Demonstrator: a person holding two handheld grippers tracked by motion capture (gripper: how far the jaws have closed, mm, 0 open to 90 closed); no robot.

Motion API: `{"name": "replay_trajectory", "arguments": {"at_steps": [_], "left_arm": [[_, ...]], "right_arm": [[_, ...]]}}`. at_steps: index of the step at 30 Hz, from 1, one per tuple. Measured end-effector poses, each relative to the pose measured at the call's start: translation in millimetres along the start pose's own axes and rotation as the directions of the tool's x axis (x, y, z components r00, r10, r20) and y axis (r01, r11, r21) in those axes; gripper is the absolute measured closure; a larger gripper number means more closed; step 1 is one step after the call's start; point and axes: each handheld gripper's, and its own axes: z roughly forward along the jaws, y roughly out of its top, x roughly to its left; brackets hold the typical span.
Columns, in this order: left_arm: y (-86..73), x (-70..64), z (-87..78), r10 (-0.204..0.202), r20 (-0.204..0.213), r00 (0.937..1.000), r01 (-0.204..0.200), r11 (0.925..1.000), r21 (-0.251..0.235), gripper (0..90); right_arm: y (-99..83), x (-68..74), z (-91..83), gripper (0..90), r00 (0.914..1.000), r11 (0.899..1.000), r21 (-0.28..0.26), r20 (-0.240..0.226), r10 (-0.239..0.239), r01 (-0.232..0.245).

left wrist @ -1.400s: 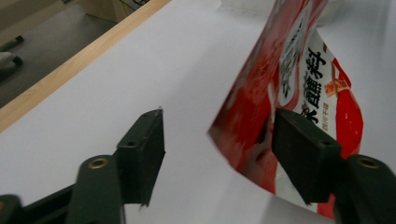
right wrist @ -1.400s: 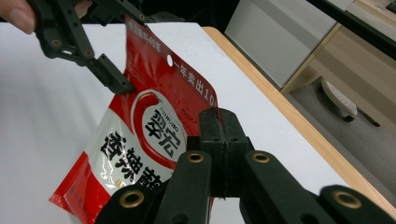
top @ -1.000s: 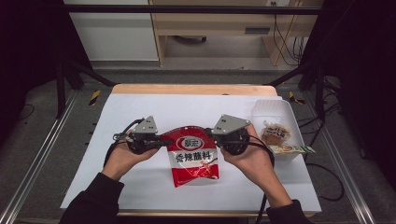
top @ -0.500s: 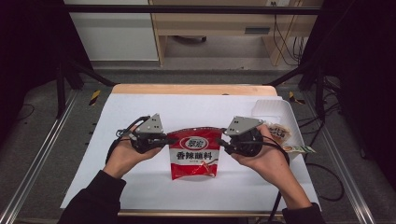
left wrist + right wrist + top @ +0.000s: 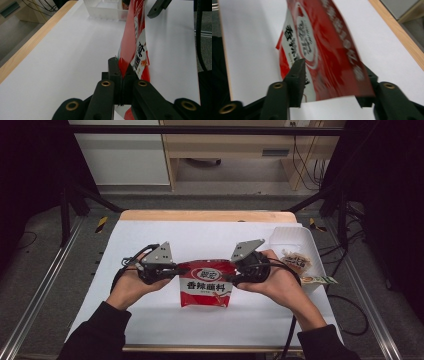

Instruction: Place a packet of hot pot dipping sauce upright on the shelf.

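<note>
A red seasoning packet [image 5: 206, 287] with white label and Chinese print hangs upright over the white table, between both hands. My left gripper [image 5: 175, 271] is shut on its upper left corner; in the left gripper view the jaws [image 5: 122, 75] pinch the packet's edge [image 5: 135, 50]. My right gripper [image 5: 231, 279] sits at the packet's upper right edge. In the right gripper view its jaws [image 5: 333, 75] stand wide apart, open, with the blurred packet [image 5: 324, 50] passing between them untouched. The right gripper [image 5: 158, 7] also shows beyond the packet in the left gripper view.
A clear plastic tray [image 5: 300, 240] stands at the table's right side with a snack packet [image 5: 295, 260] in it; another small packet [image 5: 317, 280] lies over its near rim. The table's wooden far edge [image 5: 200, 215] borders the white sheet.
The packet rose a little and moved away from the person. The right hand swung out to the right, then came back in toward the packet's right edge. The left gripper kept its hold.
</note>
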Motion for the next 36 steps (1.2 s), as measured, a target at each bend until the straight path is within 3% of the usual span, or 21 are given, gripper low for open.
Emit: {"name": "replay_trajectory", "arguments": {"at_steps": [2,9,12,14,15,16,17,19,22,24,28,29,30,32,36], "left_arm": [[0.1,-0.3,-0.7,0.002,0.002,1.0000,-0.002,1.0000,-0.001,89.8],[-1.0,-0.7,-3.4,-0.001,0.005,1.0000,0.001,1.0000,-0.006,89.8],[-3.8,0.7,-3.7,-0.020,0.009,0.9998,0.020,0.9998,-0.010,89.7],[-6.4,1.8,-4.5,-0.042,0.016,0.9990,0.042,0.9989,-0.021,89.2],[-8.0,2.5,-5.4,-0.055,0.013,0.9984,0.055,0.9980,-0.032,87.3],[-9.9,3.0,-6.5,-0.064,0.003,0.9979,0.064,0.9970,-0.043,78.8],[-12.0,3.2,-7.8,-0.080,-0.014,0.9967,0.079,0.9955,-0.052,78.8],[-16.5,3.7,-12.5,-0.100,-0.054,0.9935,0.097,0.9935,-0.060,64.9],[-27.7,5.2,-21.7,-0.143,-0.098,0.9848,0.134,0.9861,-0.098,48.8],[-35.3,4.9,-24.9,-0.158,-0.134,0.9784,0.147,0.9853,-0.088,35.6],[-61.5,-1.5,-27.9,-0.193,-0.173,0.9658,0.182,0.9801,-0.078,29.9],[-78.3,-7.1,-27.0,-0.208,-0.187,0.9601,0.199,0.9779,-0.065,26.6],[-78.3,-7.1,-27.0,-0.208,-0.187,0.9601,0.199,0.9779,-0.065,24.7],[-95.9,-11.8,-24.5,-0.226,-0.205,0.9524,0.221,0.9742,-0.046,21.9],[-125.7,-17.1,-19.2,-0.282,-0.219,0.9340,0.283,0.9587,-0.031,17.6]], "right_arm": [[1.7,1.5,0.7,54.9,0.9999,1.000,0.003,-0.009,-0.004,0.004],[11.5,6.2,5.5,80.3,0.9994,0.999,0.037,-0.021,-0.029,0.030],[13.1,7.2,6.7,88.6,0.9988,0.998,0.045,-0.034,-0.037,0.038],[14.8,9.0,7.4,89.4,0.9985,0.998,0.049,-0.029,-0.046,0.048],[15.8,9.7,7.1,89.5,0.9983,0.997,0.050,-0.027,-0.052,0.053],[18.3,10.1,5.9,89.6,0.9978,0.997,0.047,-0.026,-0.061,0.063],[18.3,10.1,5.9,89.6,0.9978,0.997,0.047,-0.026,-0.061,0.063],[21.9,10.0,3.9,89.7,0.9967,0.996,0.044,-0.020,-0.079,0.080],[27.3,8.3,-0.1,89.8,0.9958,0.995,0.034,-0.007,-0.092,0.092],[31.1,5.1,-5.1,89.8,0.9949,0.994,0.035,0.006,-0.101,0.100],[32.8,-0.4,-9.9,89.8,0.9945,0.994,0.023,0.022,-0.103,0.102],[33.1,-4.9,-11.9,89.8,0.9944,0.995,0.014,0.029,-0.102,0.101],[33.1,-7.3,-12.5,89.8,0.9943,0.995,0.014,0.033,-0.101,0.101],[33.0,-12.5,-13.6,89.8,0.9940,0.995,0.014,0.040,-0.101,0.101],[33.2,-19.3,-16.1,89.8,0.9936,0.995,0.005,0.046,-0.103,0.102]]}}
